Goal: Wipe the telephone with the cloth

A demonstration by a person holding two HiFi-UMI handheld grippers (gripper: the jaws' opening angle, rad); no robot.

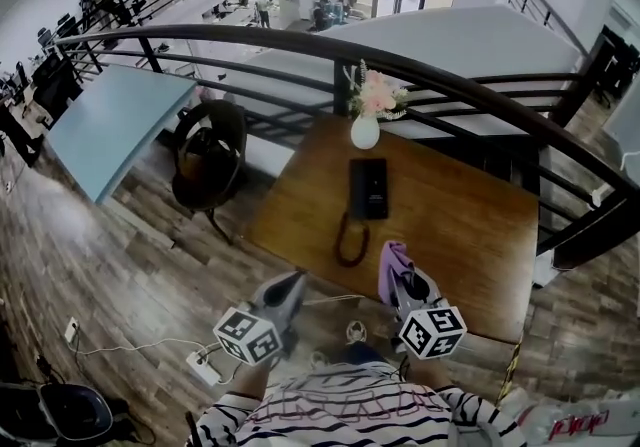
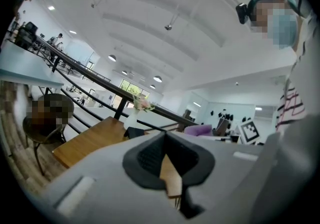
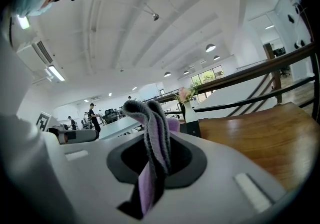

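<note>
Head view: right gripper clamps the purple cloth, clear of the telephone. Wiping judged not yet begun; left gripper closed, empty.

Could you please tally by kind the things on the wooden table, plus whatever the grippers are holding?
Telephone: 1
Vase of flowers: 1
Cloth: 1, held in the right gripper
Total: 3
</note>
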